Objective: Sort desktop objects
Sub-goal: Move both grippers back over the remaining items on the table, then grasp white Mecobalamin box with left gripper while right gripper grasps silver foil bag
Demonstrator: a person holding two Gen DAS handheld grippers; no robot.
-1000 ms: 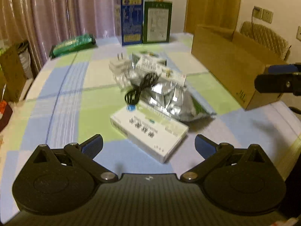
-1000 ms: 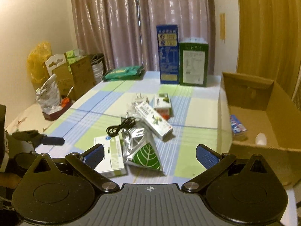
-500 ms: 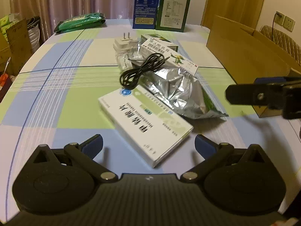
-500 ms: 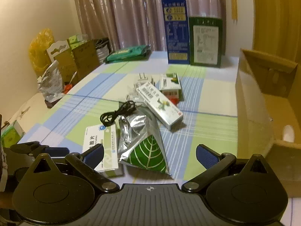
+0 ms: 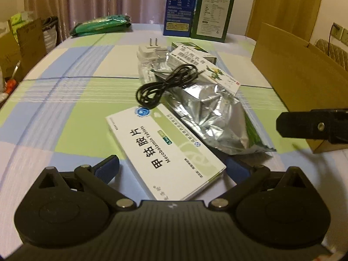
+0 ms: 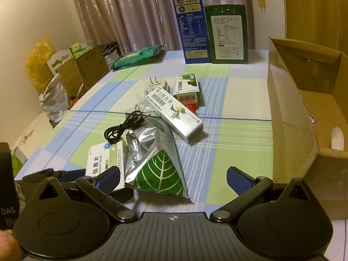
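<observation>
Right wrist alone shows box (image 6: 304, 113) interior.

The tablecloth (image 5: 71, 91) looks like woven cloth, matt, with checks in green, blue and white. The tablet box (image 5: 167, 150) is smooth printed cardboard with a slight sheen. The pouch (image 5: 215, 117) is crinkled silver foil, very shiny; its other side carries a glossy green leaf print. The cable (image 5: 165, 84) is black, with a smooth rubber-like skin. The long ointment box (image 6: 174, 108) is glossy white card. The carton (image 6: 291, 117) is plain brown cardboard, matt, though its near wall reflects some light. The left gripper (image 5: 171, 169) is matt black plastic with blue pads (image 5: 107, 169) and small bright metal pins. The curtains (image 6: 134, 15) are cloth with a soft shine.
</observation>
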